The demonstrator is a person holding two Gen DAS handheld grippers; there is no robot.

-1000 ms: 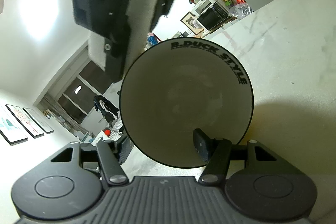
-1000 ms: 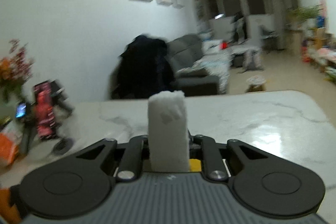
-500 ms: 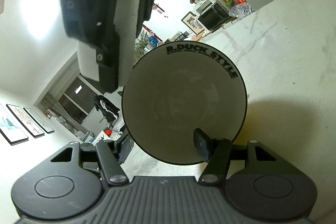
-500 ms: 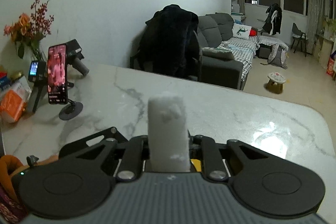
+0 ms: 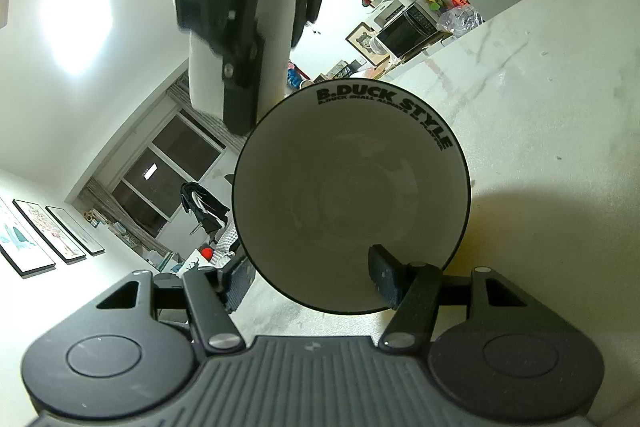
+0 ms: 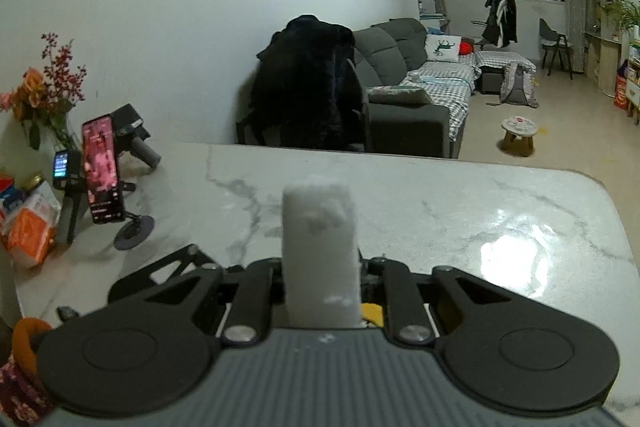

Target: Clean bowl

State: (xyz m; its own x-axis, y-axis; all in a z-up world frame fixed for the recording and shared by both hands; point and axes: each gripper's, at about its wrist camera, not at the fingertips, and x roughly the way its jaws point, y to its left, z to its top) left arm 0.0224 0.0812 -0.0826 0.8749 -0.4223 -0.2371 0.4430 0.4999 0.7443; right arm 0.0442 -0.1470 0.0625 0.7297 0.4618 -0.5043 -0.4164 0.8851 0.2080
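Gripping black-rimmed grey ceramic bowl (image 5: 350, 193) by rim, left gripper (image 5: 312, 277): one finger inside, other outside, bowl raised off white marble table (image 5: 540, 131), mouth toward camera. Right gripper (image 6: 320, 267) clamped narrow on white rectangular sponge block (image 6: 319, 259), sponge upright; in left view it hangs beside bowl's upper rim, touching or not unclear.

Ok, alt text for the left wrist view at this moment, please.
The left gripper grips a white bowl by its rim, inside facing the camera, with black lettering along the edge. Above it the right gripper holds a white sponge, apart from the bowl; a marble table lies behind.
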